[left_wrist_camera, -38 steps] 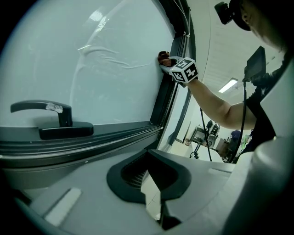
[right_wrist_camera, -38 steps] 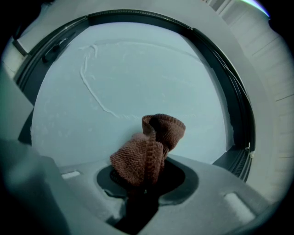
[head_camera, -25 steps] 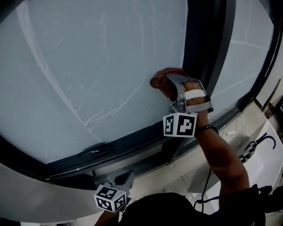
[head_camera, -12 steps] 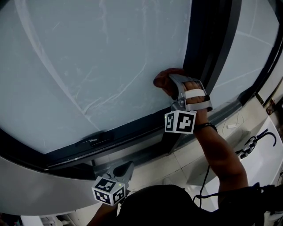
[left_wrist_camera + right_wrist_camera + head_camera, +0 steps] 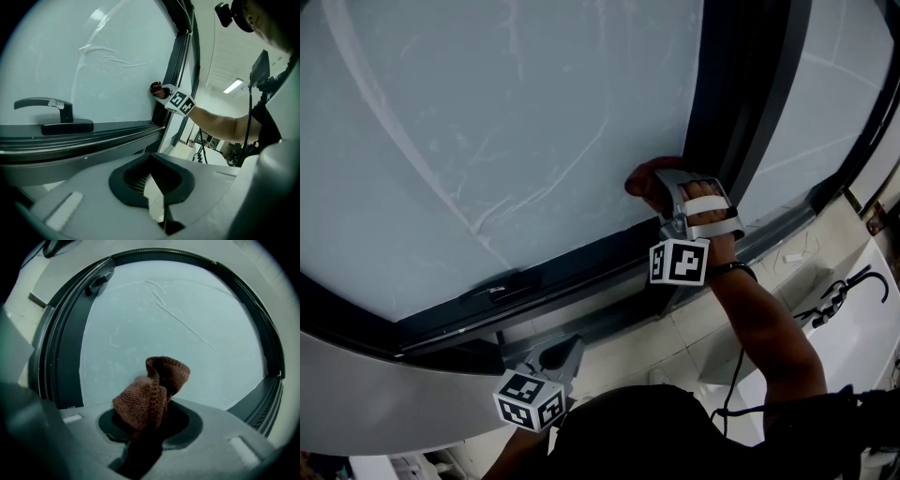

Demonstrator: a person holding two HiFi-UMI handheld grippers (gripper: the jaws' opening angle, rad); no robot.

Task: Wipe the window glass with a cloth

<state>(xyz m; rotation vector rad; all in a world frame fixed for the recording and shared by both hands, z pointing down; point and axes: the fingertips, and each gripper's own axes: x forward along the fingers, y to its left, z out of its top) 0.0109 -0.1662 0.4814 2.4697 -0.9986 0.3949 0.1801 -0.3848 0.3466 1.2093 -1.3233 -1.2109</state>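
At lower-right corner of window glass (image 5: 487, 112): right gripper (image 5: 663, 186), jaws clamped on cloth (image 5: 641, 178), has slid down toward bottom frame (image 5: 581, 258); stroke nearly out of room. Left gripper (image 5: 560, 360) idle below, jaws nearly together, empty.

Head view: steeply down onto window glass (image 5: 506, 122).
Left gripper view: low, angled up toward right gripper (image 5: 158, 90).
Right gripper view: close, facing the glass.
Shared: the glass.

Right gripper (image 5: 651, 186) clamped, left gripper (image 5: 564, 354) closed
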